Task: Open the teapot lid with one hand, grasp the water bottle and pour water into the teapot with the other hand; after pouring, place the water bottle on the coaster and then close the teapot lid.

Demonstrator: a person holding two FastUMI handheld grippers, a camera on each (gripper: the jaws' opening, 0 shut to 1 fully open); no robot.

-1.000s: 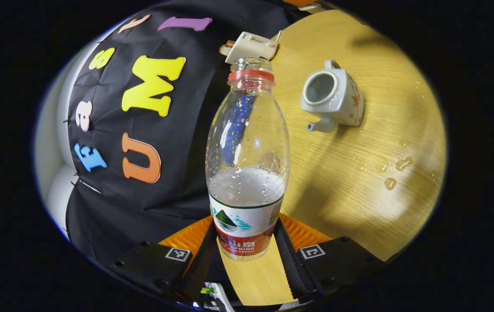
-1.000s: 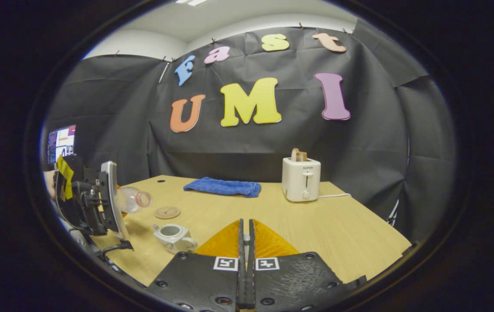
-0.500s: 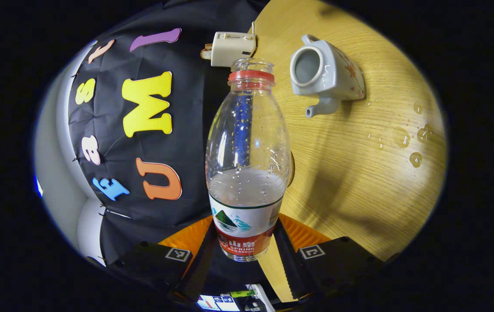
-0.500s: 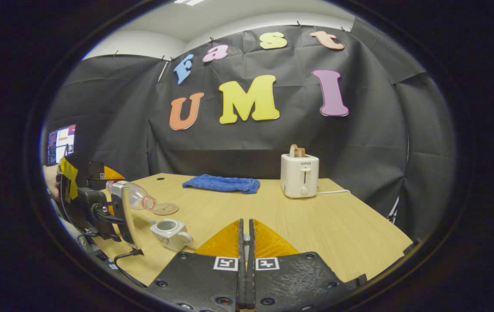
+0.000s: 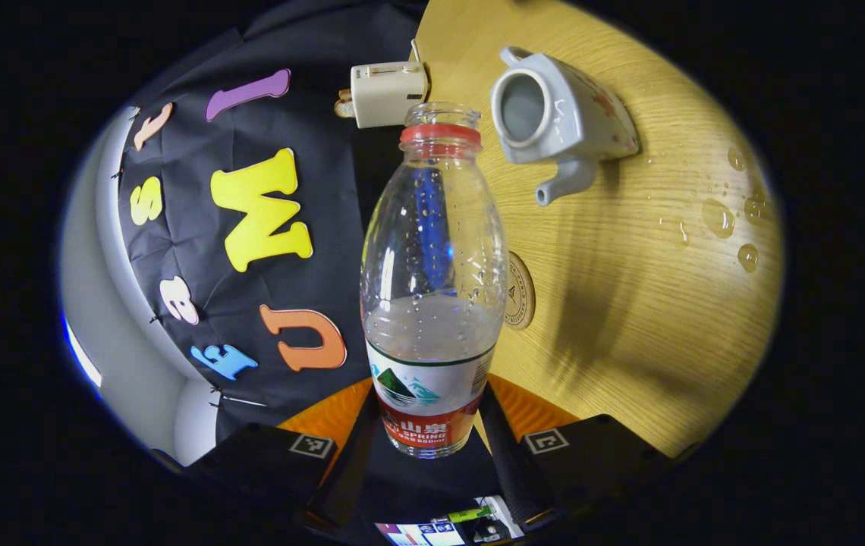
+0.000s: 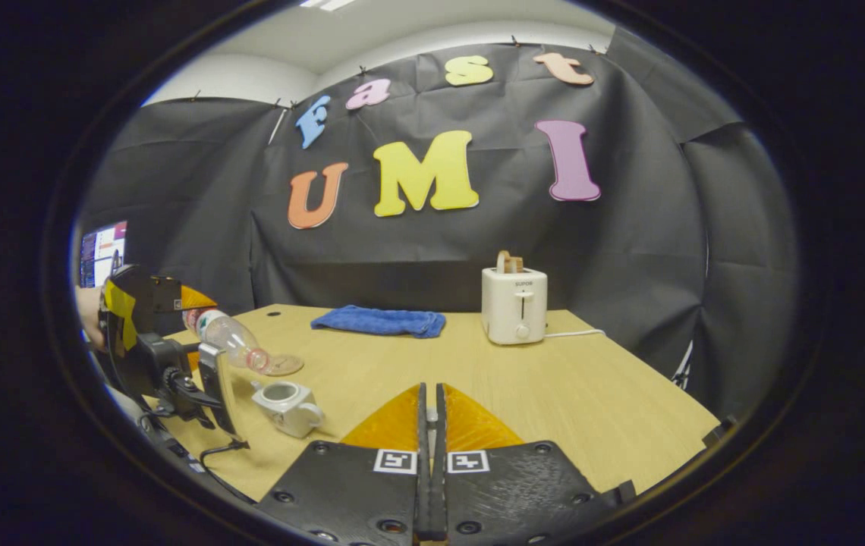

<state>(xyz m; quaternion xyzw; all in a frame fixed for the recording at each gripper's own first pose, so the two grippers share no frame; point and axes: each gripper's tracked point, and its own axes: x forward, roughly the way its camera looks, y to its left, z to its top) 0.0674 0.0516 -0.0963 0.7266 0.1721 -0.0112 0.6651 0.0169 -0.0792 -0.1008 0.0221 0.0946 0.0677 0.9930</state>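
Note:
My left gripper (image 5: 429, 425) is shut on the label end of a clear water bottle (image 5: 432, 288) with a red neck ring, uncapped and about a third full. Beyond the bottle's mouth to the right stands the white teapot (image 5: 546, 114), lidless, its opening bare. A round coaster (image 5: 517, 280) lies on the table behind the bottle. In the right gripper view the left gripper (image 6: 159, 341) holds the bottle (image 6: 228, 337) tilted mouth-down above the teapot (image 6: 284, 398) and by the coaster (image 6: 283, 365). My right gripper (image 6: 429, 394) is raised and closed; a pale sliver, apparently the lid, shows between its fingers.
Water drops (image 5: 721, 220) lie on the wooden table (image 5: 630, 303) beside the teapot. A white toaster (image 6: 514, 305) and a blue towel (image 6: 379, 320) sit at the table's far side. A screen (image 6: 102, 250) glows at the far left.
The left gripper has tipped the bottle further, its mouth now pointing down near the teapot, which looms closer in the left gripper view. The right gripper has stayed closed and drifted slightly.

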